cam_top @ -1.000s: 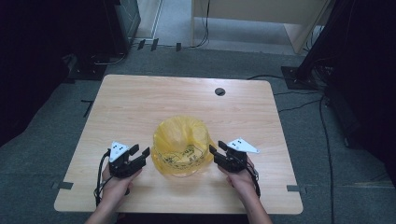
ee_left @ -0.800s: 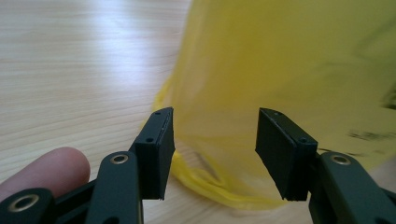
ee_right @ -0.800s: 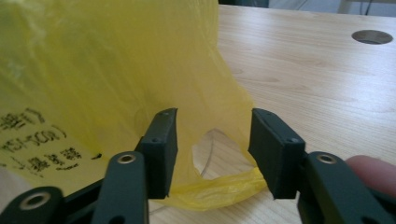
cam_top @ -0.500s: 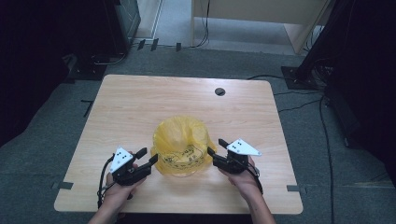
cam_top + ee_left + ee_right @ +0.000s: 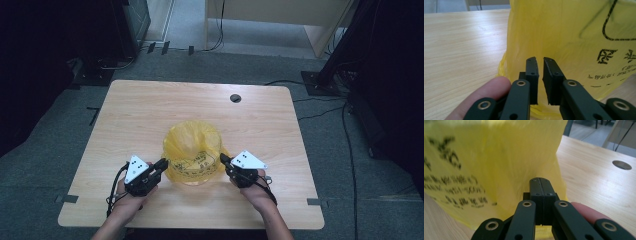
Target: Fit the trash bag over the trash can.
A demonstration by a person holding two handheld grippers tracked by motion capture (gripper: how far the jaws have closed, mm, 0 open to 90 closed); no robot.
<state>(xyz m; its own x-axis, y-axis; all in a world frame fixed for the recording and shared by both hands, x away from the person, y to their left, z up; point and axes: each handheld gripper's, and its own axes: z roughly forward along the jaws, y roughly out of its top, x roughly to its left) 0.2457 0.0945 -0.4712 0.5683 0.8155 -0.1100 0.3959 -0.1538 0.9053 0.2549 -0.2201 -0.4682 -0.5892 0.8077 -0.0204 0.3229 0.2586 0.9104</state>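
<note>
A crinkly yellow plastic bag (image 5: 192, 152) with black print sits on the wooden tabletop (image 5: 150, 115), near the front edge. The left gripper (image 5: 159, 166) has just closed its jaws to a thin gap at the bag's left side. The right gripper (image 5: 225, 161) has just closed its jaws together at the bag's right side; whether either one pinches plastic is unclear.

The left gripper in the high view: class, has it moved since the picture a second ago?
Yes. The left gripper has slid slightly toward the table's near edge, its jaws having just closed further beside the crinkled yellow plastic bag.
</note>
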